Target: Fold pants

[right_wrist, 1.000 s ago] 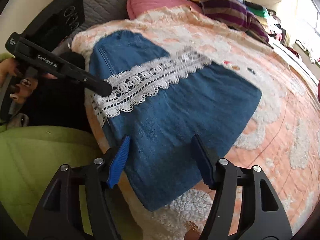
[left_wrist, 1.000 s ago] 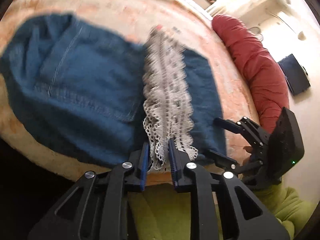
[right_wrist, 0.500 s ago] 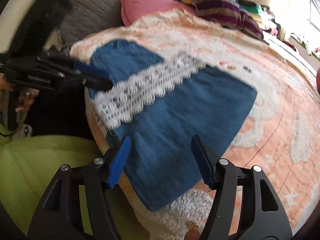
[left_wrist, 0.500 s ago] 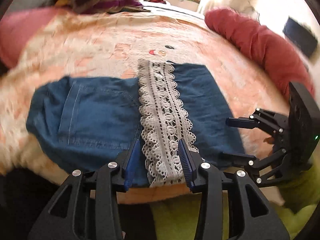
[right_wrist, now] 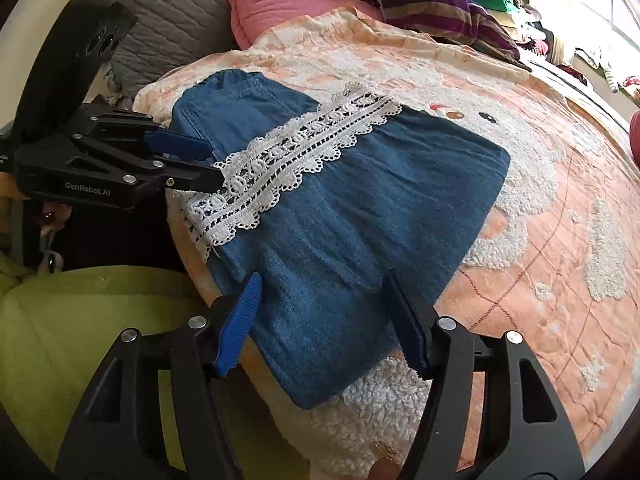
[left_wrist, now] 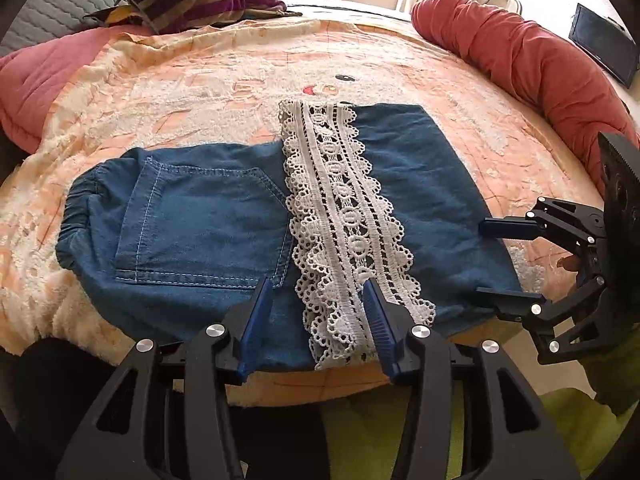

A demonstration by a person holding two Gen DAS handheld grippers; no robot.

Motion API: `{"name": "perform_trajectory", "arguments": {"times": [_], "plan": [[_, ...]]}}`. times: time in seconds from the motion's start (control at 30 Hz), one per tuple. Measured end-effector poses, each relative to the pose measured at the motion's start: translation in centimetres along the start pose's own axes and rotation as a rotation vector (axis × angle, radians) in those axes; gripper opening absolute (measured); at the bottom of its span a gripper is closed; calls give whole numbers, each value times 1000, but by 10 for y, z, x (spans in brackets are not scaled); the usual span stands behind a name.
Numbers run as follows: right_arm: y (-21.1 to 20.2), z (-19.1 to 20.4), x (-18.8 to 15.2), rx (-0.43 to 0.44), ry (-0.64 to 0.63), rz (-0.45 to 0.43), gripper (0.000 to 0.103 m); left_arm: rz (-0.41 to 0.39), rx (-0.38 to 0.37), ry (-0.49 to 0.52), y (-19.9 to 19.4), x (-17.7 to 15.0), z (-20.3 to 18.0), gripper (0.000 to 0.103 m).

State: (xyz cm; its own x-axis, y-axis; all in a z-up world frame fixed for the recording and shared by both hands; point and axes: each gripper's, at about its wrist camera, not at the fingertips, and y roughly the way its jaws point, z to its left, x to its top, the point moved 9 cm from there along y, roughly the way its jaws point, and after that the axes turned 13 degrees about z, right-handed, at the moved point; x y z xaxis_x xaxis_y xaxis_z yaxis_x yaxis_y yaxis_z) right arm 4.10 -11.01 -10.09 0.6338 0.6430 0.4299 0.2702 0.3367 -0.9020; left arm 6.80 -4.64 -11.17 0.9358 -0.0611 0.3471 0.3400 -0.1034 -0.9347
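The blue denim pants (left_wrist: 208,232) lie folded flat on the bed near its front edge, with a white lace hem band (left_wrist: 344,216) laid across their middle. They show in the right wrist view (right_wrist: 360,216) too, with the lace (right_wrist: 296,156) on top. My left gripper (left_wrist: 316,316) is open and empty, its fingers straddling the near end of the lace just above the cloth. My right gripper (right_wrist: 324,316) is open and empty over the near right corner of the pants. It also shows in the left wrist view (left_wrist: 500,260).
The bed has a peach patterned blanket (left_wrist: 240,80). A red bolster (left_wrist: 532,60) lies along the right side, a pink pillow (right_wrist: 288,4) and a striped pillow (left_wrist: 192,0) at the head. A green cushion (right_wrist: 80,340) sits below the bed's front edge.
My left gripper has let go of the lace hem, opened wide and drawn back and up. The lace now lies flat on the pants. My right gripper stays open in place.
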Motion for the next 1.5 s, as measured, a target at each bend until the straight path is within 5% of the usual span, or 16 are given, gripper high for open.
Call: {"name": "perform_trajectory", "arguments": {"times": [0.03,0.23,0.33,0.5,0.6,0.83,1.2,1.5], "plan": [[-1,0,0,1,2,-2,60,-3,3,0,-1,1,0,60],[-10,-7,3,-14,29,-26,67,-22,11,-4,-9,1,1,61],[-18,-11,7,-21,37,-44,73,-31,19,-10,-13,1,3,73],[-29,-13,21,-33,42,-78,83,-51,27,-25,-22,1,9,74],[-37,-14,31,-43,38,-100,85,-63,35,-38,-28,1,13,86],[-51,-24,50,-69,94,-144,94,-99,43,-66,-42,1,24,94],[-63,-24,85,-83,91,-180,94,-113,63,-149,-52,-5,55,94],[-45,10,142,-38,-38,-155,94,-116,84,-339,-55,-19,118,94]]}}
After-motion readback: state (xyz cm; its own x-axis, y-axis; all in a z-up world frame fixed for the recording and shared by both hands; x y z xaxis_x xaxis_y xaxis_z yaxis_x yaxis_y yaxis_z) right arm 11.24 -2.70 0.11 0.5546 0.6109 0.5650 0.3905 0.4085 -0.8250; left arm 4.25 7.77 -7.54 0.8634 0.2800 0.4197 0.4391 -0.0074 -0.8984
